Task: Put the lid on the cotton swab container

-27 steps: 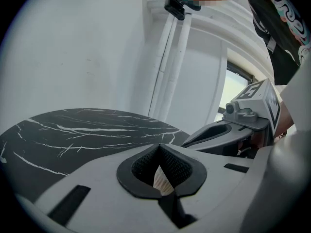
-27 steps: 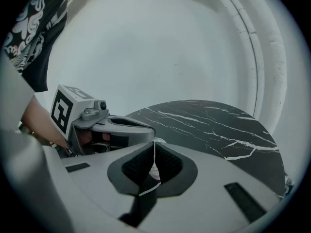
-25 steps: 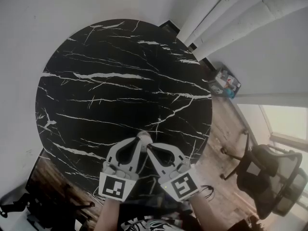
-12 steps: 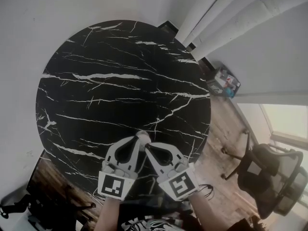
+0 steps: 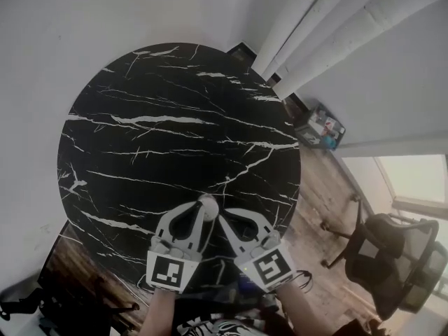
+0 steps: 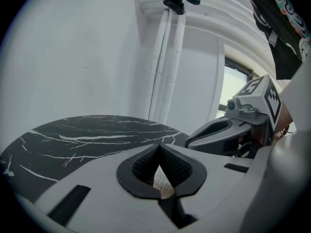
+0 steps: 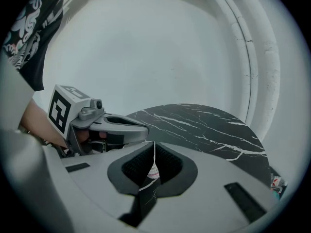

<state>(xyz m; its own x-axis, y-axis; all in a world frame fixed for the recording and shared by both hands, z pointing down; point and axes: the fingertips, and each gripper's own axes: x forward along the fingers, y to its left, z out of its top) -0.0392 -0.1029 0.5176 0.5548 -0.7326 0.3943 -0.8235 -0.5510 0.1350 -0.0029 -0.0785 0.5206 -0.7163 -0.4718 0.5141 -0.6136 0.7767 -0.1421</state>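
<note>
A round black bench (image 5: pixel 175 138) veined with white stands close to a white wall (image 5: pixel 56 40). White pipes (image 5: pixel 315 33) run down at its far right. On the wooden floor (image 5: pixel 322 201) sit a small box of colourful items (image 5: pixel 320 127) and, well apart, a dark office chair (image 5: pixel 392 257).

Two grippers (image 5: pixel 204 206) (image 5: pixel 225 218), one container (image 6: pixel 163 187), perhaps lid (image 7: pixel 153 172)

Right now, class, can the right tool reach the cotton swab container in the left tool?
Probably yes: the right tool, shut on the thin lid, sits tip to tip with the left tool, shut on the cotton swab container; nothing stands between them.
</note>
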